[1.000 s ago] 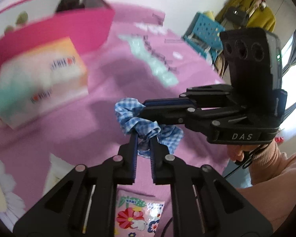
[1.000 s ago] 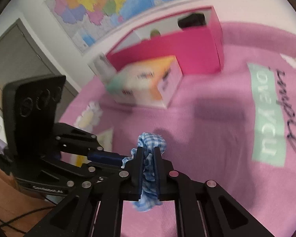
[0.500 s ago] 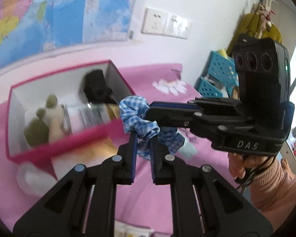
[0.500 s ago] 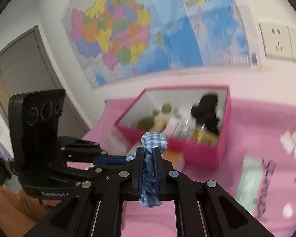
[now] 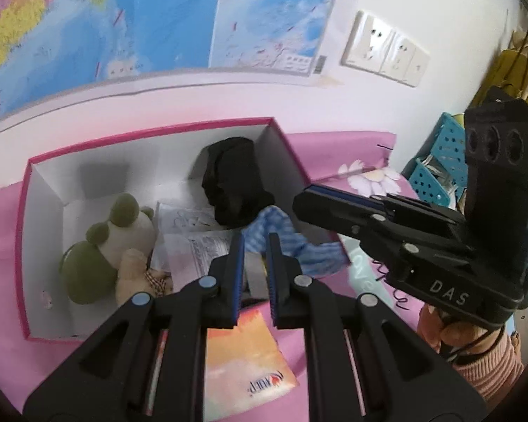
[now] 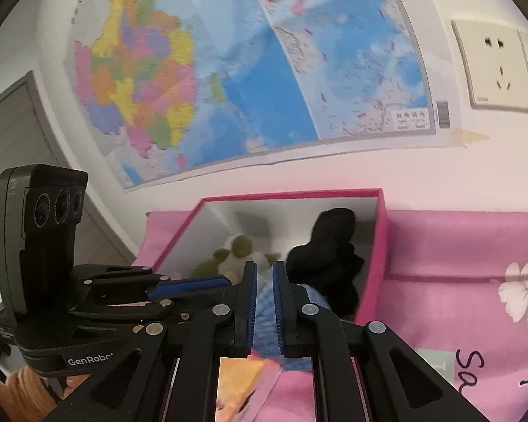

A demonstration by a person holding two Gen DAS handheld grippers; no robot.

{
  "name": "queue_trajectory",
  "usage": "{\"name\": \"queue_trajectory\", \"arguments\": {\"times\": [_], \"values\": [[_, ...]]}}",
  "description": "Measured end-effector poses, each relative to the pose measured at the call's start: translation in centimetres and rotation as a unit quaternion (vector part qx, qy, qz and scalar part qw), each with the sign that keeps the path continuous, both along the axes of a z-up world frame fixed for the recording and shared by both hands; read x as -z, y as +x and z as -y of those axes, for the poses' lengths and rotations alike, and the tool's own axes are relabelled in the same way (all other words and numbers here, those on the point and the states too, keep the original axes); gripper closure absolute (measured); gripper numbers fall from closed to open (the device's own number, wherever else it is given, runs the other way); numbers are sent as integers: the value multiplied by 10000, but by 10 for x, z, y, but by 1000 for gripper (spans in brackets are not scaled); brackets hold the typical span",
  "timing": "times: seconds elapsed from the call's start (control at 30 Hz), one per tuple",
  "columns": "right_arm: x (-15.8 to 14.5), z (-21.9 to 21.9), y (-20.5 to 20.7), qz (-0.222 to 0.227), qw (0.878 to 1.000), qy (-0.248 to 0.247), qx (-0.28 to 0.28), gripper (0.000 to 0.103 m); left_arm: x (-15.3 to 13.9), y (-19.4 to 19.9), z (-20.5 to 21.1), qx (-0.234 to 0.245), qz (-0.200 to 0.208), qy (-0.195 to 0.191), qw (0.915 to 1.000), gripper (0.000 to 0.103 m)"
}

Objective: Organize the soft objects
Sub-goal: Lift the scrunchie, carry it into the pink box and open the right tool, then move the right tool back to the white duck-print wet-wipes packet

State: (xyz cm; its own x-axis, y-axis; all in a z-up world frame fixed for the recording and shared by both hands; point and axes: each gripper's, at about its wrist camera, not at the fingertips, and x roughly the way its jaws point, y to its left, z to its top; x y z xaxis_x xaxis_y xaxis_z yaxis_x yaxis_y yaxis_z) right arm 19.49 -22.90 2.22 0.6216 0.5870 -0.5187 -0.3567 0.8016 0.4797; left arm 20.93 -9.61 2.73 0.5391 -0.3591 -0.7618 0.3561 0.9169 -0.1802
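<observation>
A blue checked scrunchie (image 5: 281,242) hangs blurred over the near right wall of the pink box (image 5: 21,232), free of both grippers. It shows in the right wrist view (image 6: 264,316) between and below the fingers. My left gripper (image 5: 255,242) is open just above the box's near edge. My right gripper (image 6: 264,270) is open and empty; it also shows in the left wrist view (image 5: 299,197) at the right. In the box lie a green and cream plush toy (image 5: 102,253) and a black soft item (image 5: 232,183).
An orange tissue pack (image 5: 243,362) lies on the pink cloth (image 6: 457,256) in front of the box. Papers (image 5: 200,242) lie in the box. A map (image 6: 228,70) and wall sockets (image 5: 383,49) are behind. Blue baskets (image 5: 436,172) stand at the right.
Both grippers have opened and let go of the scrunchie, which has dropped toward the box's near right edge. Both grippers have moved closer to the box.
</observation>
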Motion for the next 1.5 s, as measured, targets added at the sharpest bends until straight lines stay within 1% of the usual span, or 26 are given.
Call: {"name": "queue_trajectory", "arguments": {"times": [0.07, 0.1, 0.17, 0.23, 0.27, 0.3, 0.37, 0.47, 0.5, 0.6, 0.67, 0.73, 0.77, 0.8, 0.93, 1.13, 1.27, 1.4, 1.5], "values": [[7, 2, 5, -101, 9999, 27, 62, 93, 4, 0, -2, -31, -43, -13, 10000, 90], [8, 2, 5, -125, 9999, 19, 91, 92, 4, -2, -3, -16, -11, -17, 10000, 90], [12, 4, 4, -177, 9998, 2, 128, 92, 3, -7, -6, -35, 87, 31, 10000, 90], [13, 6, -1, -171, 9997, -33, 169, 89, 2, -15, -9, 0, 129, -14, 9999, 89], [13, 6, -4, -145, 9996, -83, 207, 85, 1, -16, -10, 15, 144, -35, 9999, 86], [13, 7, -6, -123, 9996, -100, 227, 83, -1, -22, -12, 43, 193, -52, 9998, 80], [12, 10, -14, -54, 9995, -106, 299, 80, -6, -35, -16, 80, 329, -81, 9994, 74], [7, 15, -29, 36, 9996, 24, 279, 77, -16, -64, -22, 270, 556, -116, 9980, 70], [5, 17, -35, 69, 9996, 104, 233, 74, -20, -76, -26, 346, 635, -143, 9973, 65], [-4, 19, -60, 176, 9993, 319, -31, 67, -25, -110, -38, 458, 807, -202, 9955, 58], [-9, 15, -78, 217, 9985, 398, -307, 64, -24, -130, -50, 482, 823, -276, 9951, 57], [-10, 7, -94, 200, 9967, 416, -661, 62, -18, -148, -61, 460, 742, -328, 9956, 57], [-9, 2, -99, 160, 9956, 411, -824, 60, -14, -155, -67, 404, 695, -315, 9963, 57], [-7, -3, -105, 109, 9944, 394, -972, 58, -7, -163, -75, 320, 592, -305, 9973, 57], [8, -27, -124, -138, 9884, 362, -1465, 57, 19, -186, -98, -17, 217, -328, 9992, 57], [29, -51, -137, -425, 9824, 366, -1781, 56, 50, -219, -124, -422, -209, -459, 9978, 57], [47, -68, -141, -699, 9790, 213, -1902, 54, 64, -235, -128, -534, -376, -453, 9968, 57], [69, -84, -141, -1032, 9742, 91, -2006, 54, 74, -245, -131, -682, -483, -448, 9955, 57], [82, -95, -143, -1209, 9706, -11, -2081, 54, 77, -254, -136, -706, -560, -567, 9943, 57]]}}
